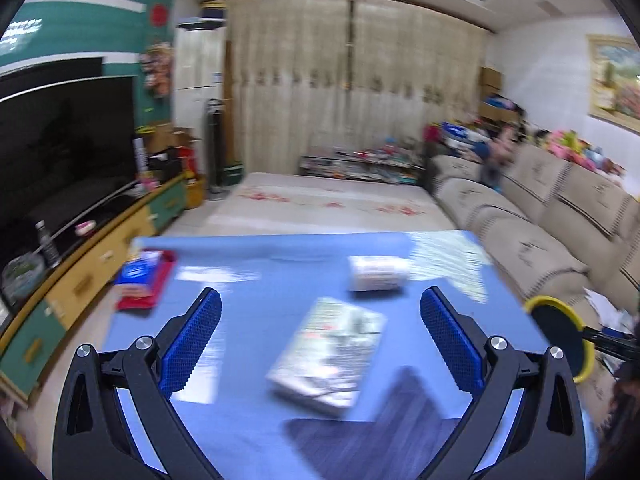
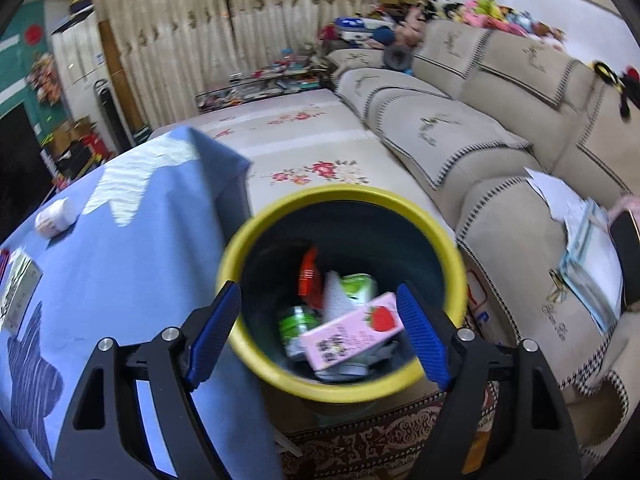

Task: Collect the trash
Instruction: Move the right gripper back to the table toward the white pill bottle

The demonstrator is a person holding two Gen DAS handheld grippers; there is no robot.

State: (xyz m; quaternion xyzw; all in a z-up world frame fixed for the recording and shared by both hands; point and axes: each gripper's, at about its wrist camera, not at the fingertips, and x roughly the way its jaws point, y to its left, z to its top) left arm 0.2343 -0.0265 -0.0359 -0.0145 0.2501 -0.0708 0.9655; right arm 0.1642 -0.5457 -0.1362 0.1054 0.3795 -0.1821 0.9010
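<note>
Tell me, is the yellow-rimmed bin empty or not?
Not empty. The bin holds a pink strawberry carton, a green can and other packaging.

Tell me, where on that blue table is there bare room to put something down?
Bare blue tablecloth lies between the red-and-blue packet and grey-green flat packet, and beyond the white roll. The yellow-rimmed bin is crowded.

Left view faces table (image 1: 256,264); right overlooks bin (image 2: 344,196); both share table.
</note>
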